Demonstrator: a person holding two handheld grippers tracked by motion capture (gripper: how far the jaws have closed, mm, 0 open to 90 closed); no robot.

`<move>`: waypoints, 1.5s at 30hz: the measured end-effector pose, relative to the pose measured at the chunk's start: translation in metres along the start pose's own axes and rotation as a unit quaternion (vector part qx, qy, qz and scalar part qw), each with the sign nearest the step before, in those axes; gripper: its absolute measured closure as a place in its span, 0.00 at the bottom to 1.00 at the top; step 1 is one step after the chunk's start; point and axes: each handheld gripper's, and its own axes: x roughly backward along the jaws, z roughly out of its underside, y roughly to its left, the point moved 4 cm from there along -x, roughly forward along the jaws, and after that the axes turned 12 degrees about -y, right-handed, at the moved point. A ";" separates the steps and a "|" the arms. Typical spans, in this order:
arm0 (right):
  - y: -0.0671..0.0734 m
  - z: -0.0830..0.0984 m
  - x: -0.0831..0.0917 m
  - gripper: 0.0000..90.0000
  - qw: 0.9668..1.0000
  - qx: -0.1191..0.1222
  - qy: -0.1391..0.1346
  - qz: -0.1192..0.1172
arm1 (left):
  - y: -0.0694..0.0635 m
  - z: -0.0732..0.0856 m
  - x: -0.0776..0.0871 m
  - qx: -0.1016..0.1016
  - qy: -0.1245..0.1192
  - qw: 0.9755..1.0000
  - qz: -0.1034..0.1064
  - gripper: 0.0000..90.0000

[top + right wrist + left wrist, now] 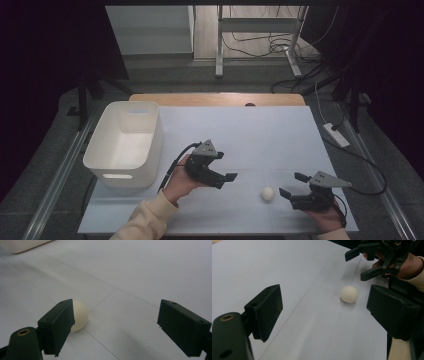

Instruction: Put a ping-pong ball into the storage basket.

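Clearly light and apt to roll, the small white ball (268,193) wants gripping across its middle; the left gripper (226,178) and the right gripper (293,184) both stand with jaws apart, holding nothing.

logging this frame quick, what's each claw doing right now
left claw: open, holding nothing, above the table.
right claw: open, holding nothing; the white ball lies on the table just ahead of it.

Lab or test room: bare work table (280,125), cables (270,45) across floor, metal stand legs (219,50), dark surrounds.
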 end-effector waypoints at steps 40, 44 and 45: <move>-0.002 -0.001 0.001 0.16 1.000 -0.004 -0.005 0.005 | -0.020 0.004 -0.046 -0.009 0.018 0.999 0.038 0.16; -0.002 -0.001 0.001 0.16 1.000 -0.004 -0.005 0.004 | -0.020 0.006 -0.050 -0.013 0.023 0.999 0.039 0.16; -0.001 -0.001 0.001 0.16 1.000 -0.003 -0.005 0.004 | -0.021 0.007 -0.051 -0.013 0.025 0.999 0.040 0.16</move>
